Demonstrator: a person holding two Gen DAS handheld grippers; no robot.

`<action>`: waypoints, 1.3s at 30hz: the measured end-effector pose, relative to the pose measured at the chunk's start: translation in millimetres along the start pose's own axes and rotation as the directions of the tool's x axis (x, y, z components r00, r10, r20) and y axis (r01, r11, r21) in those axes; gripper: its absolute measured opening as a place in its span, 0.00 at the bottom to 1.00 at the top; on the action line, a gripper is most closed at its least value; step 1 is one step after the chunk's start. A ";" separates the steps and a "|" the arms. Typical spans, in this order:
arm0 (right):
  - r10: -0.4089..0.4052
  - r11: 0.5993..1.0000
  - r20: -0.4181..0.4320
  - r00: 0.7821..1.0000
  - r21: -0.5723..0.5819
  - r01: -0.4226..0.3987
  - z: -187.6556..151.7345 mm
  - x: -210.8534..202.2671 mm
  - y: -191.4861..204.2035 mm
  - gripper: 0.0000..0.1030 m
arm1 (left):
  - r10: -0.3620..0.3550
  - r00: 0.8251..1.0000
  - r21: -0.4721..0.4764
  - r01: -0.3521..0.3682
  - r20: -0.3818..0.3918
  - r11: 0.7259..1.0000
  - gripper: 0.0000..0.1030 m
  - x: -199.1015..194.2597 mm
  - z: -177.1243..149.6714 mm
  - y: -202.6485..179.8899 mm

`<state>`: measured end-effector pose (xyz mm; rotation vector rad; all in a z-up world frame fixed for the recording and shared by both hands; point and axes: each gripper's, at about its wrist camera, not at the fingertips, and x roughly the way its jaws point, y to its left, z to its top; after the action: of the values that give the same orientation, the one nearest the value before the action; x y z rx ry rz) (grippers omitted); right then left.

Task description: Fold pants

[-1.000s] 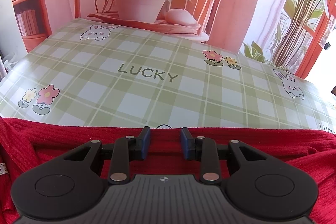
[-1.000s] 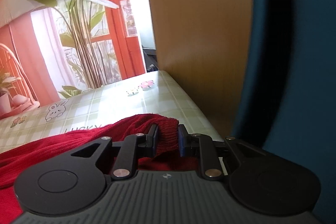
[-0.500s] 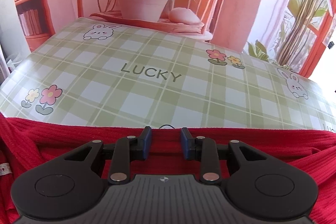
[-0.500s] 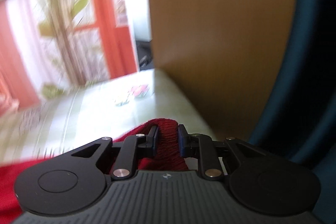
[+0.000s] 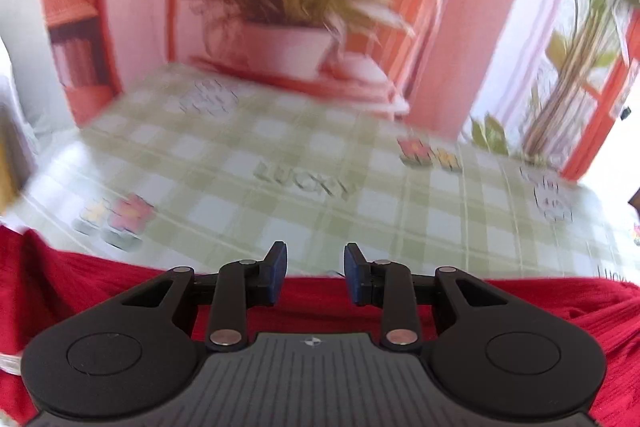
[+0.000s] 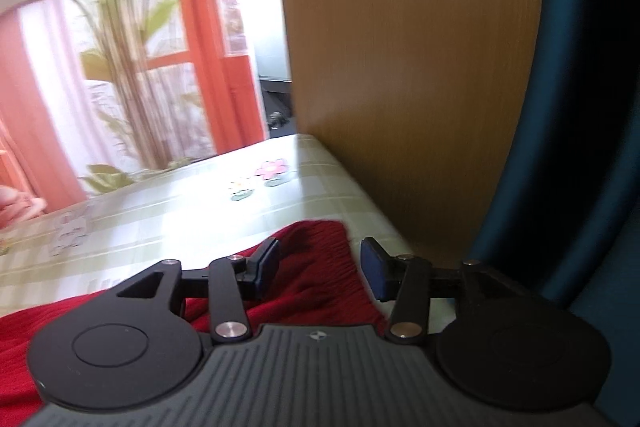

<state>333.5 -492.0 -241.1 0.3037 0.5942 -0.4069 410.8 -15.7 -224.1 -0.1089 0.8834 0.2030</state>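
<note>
The red knit pants (image 5: 560,311) lie across the near side of the green checked table (image 5: 304,155). My left gripper (image 5: 315,273) is open above the pants' far edge, with nothing between its blue pads. In the right wrist view the pants' ribbed end (image 6: 320,267) lies on the table near its right edge. My right gripper (image 6: 320,269) is open around that end, with the pads apart from the cloth.
A backdrop with a potted plant (image 5: 288,27) stands behind the table. A wooden panel (image 6: 400,67) and a dark blue curtain (image 6: 580,107) rise close to the table's right edge (image 6: 360,195). A white label (image 5: 10,363) shows at the pants' left end.
My right gripper has opened and let go of the pants' ribbed end. My left gripper has lifted and tilted up a little; its view is blurred by motion.
</note>
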 end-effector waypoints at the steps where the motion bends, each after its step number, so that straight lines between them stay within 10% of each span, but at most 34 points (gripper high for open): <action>1: 0.019 1.000 -0.001 1.000 0.009 -0.019 -1.6 -5.5 2.6 0.47 | 0.009 1.000 -0.014 -0.009 0.010 1.000 0.32 -8.1 0.7 8.1; 21: 0.338 0.922 -0.181 0.924 -0.136 -0.364 -61.4 -44.0 196.8 0.46 | 0.230 0.969 -0.420 -0.244 -0.084 0.874 0.32 -98.4 -6.9 278.7; 39: 0.339 0.870 -0.267 0.902 -0.276 -0.409 -71.1 -7.6 299.3 0.46 | 0.034 0.987 -0.316 -0.082 -0.156 0.945 0.39 -11.9 7.3 267.2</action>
<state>429.3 -199.6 -245.1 0.1382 0.7799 0.1082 349.9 244.6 -213.1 -0.4076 0.9973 0.3984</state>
